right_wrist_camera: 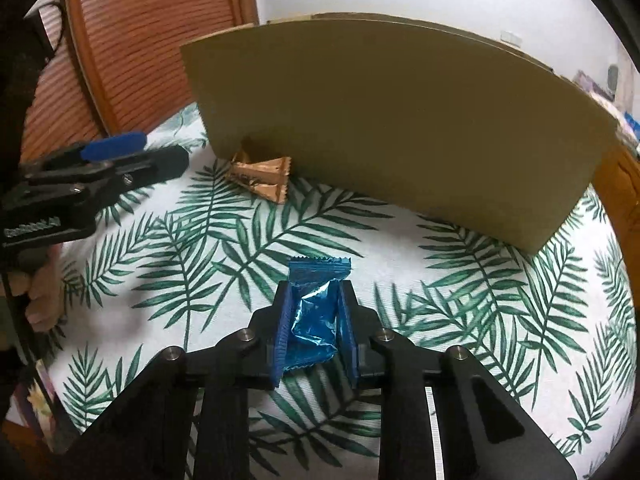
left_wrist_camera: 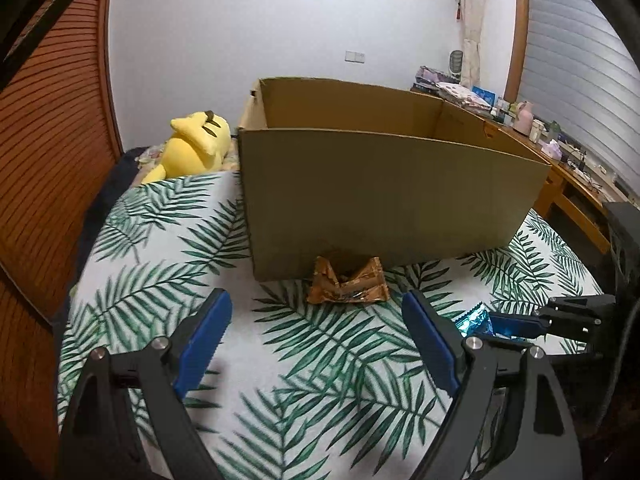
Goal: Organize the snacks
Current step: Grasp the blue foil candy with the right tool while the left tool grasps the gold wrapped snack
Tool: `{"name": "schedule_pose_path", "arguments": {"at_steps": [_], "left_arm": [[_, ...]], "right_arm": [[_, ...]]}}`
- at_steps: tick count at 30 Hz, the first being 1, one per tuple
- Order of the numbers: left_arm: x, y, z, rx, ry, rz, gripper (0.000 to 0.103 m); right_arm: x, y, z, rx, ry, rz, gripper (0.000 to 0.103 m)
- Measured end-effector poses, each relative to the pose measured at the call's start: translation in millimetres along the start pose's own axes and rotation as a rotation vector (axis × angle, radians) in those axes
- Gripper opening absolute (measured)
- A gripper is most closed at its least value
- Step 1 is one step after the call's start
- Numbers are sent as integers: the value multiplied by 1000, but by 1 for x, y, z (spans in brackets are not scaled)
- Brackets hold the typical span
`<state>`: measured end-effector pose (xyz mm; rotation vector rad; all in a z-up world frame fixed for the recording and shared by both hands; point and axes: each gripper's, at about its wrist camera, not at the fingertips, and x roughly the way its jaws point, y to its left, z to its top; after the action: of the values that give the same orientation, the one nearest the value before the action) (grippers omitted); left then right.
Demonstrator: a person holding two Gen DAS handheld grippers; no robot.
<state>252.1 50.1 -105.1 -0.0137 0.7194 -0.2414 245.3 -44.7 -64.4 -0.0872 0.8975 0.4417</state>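
Right wrist view: my right tool (right_wrist_camera: pixel 314 312) is clamped on the blue foil snack packet (right_wrist_camera: pixel 314 320) in front of the cardboard box (right_wrist_camera: pixel 400 120).
I judge the packet light, crinkly and slippery, best pinched across its middle. My left tool (left_wrist_camera: pixel 316 340) stands wide apart, empty, aimed at the brown wrapper (left_wrist_camera: pixel 347 286) lying against the box's near wall on the bed (left_wrist_camera: pixel 160 248).

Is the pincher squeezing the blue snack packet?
Touching. In the right wrist view, the right gripper has both pads pressed against the crumpled blue packet.
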Motion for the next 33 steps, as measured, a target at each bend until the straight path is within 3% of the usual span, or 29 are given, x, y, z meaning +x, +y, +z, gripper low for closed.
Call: {"name": "schedule_pose_path", "arguments": {"at_steps": [7,16,28,33], "left_arm": [[24,-9,9,-9,61,-14,85],[51,-20,13,8,117,10,72],[70,-33,17,22,149,33,68],[79,-36,16,16,167,39,53]], "right_arm": [[-6,-15,-9,18,-23,5,21],[-7,-11,-12,-3,-41,5,21],[-11,-8,-14,-16,-60,9,21],[-12,-7,-14,-12,-64,3,21]]}}
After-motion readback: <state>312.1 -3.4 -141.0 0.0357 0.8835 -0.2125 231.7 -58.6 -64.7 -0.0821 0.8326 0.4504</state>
